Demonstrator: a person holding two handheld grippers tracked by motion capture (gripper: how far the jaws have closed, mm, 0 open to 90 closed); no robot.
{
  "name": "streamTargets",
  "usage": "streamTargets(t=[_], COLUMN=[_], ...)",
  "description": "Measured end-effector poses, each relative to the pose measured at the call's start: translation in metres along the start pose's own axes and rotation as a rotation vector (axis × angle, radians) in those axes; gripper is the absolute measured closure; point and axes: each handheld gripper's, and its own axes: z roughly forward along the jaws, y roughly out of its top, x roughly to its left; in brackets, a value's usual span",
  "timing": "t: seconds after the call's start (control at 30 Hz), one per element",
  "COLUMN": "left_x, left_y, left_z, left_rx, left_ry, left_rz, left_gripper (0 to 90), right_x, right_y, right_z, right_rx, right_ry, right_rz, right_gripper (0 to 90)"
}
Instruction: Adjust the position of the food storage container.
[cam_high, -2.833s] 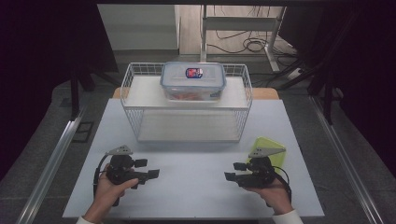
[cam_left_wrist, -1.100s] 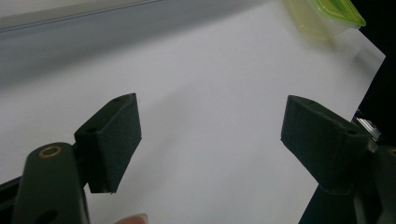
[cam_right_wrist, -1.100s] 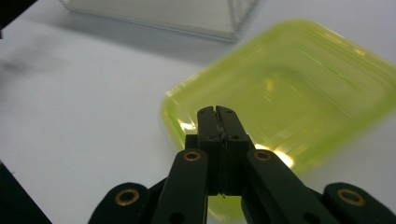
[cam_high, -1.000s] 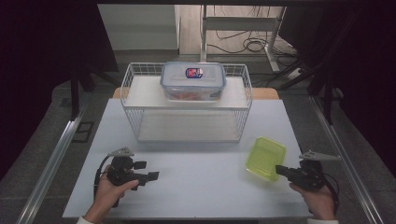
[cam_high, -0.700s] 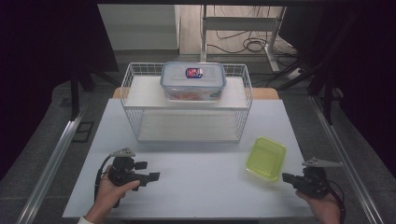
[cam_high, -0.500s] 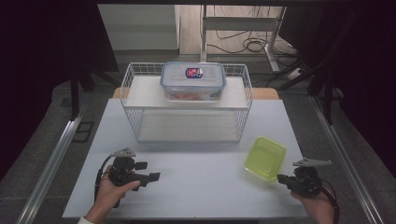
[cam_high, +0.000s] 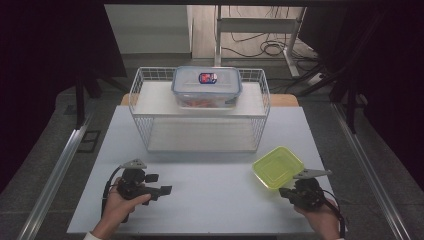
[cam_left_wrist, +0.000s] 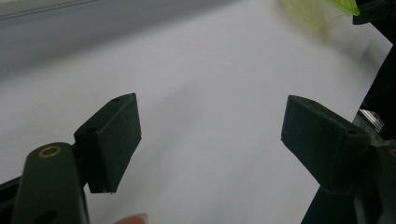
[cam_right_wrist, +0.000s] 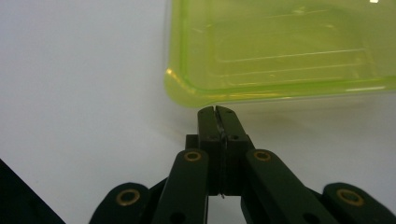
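Left gripper (cam_high: 162, 190) rests low on the near-left part of the white table (cam_high: 210, 200), held in the person's left hand (cam_high: 117, 210), pointing right across the tabletop; in the left gripper view its jaws stand wide apart with nothing but bare table between them, and a blurred corner of the green container (cam_left_wrist: 322, 11) shows far off at upper right. Middle of the table, far side: a wire basket (cam_high: 200, 145) with a lidded clear box (cam_high: 206, 86) sitting on its upper shelf; neither gripper is near it. Right side: the yellow-green container (cam_high: 278, 167), shallow, rectangular and empty, lies flat on the near-right of the table, its long axis running diagonally from near-left to far-right. Right gripper (cam_high: 284, 191) sits just near of it, in the right hand (cam_high: 320, 220), tips aimed at the near rim. Right gripper view: jaws pressed fully together, clamping nothing, tips just short of the container's near wall (cam_right_wrist: 280, 91), close to its left corner; whether they touch the wall I cannot tell. Judgement: the container lies directly ahead of the right gripper and well apart from the left, so the right is the one to act; with jaws closed, a push along the table looks more likely than a grasp, unless they reopen to straddle the rim.
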Motion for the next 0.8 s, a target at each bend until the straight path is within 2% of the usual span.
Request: streamTargets(t=[0.23,0.4,0.47,0.53,0.57,0.63,0.8], left_x=[0.000,0.001,0.001,0.001,0.001,0.000,-0.001], left_y=[0.000,0.000,0.000,0.000,0.000,0.000,0.000], left_z=[0.001,-0.001,0.000,0.001,0.002,0.001,0.000], left_rx=[0.004,-0.002,0.004,0.007,0.008,0.006,-0.002], left_ry=[0.000,0.002,0.004,0.002,0.001,0.001,-0.001], left_rz=[0.005,0.001,-0.001,0.000,0.000,0.000,-0.003], left_gripper=[19.2,19.2,19.2,19.2,19.1,19.1,19.1], right_x=[0.015,0.013,0.006,-0.004,-0.008,-0.014,-0.046], right_y=[0.006,0.008,0.011,0.019,0.023,0.027,0.047], right_z=[0.016,0.003,-0.009,-0.016,-0.018,-0.018,-0.012], right_rx=[0.031,-0.003,-0.051,-0.080,-0.093,-0.100,-0.092], right_ry=[0.019,0.021,0.009,-0.036,-0.039,-0.045,-0.095], right_rz=[-0.044,-0.050,-0.026,-0.019,-0.011,-0.005,0.043], right_gripper=[89.2,89.2,89.2,89.3,89.3,89.3,89.3])
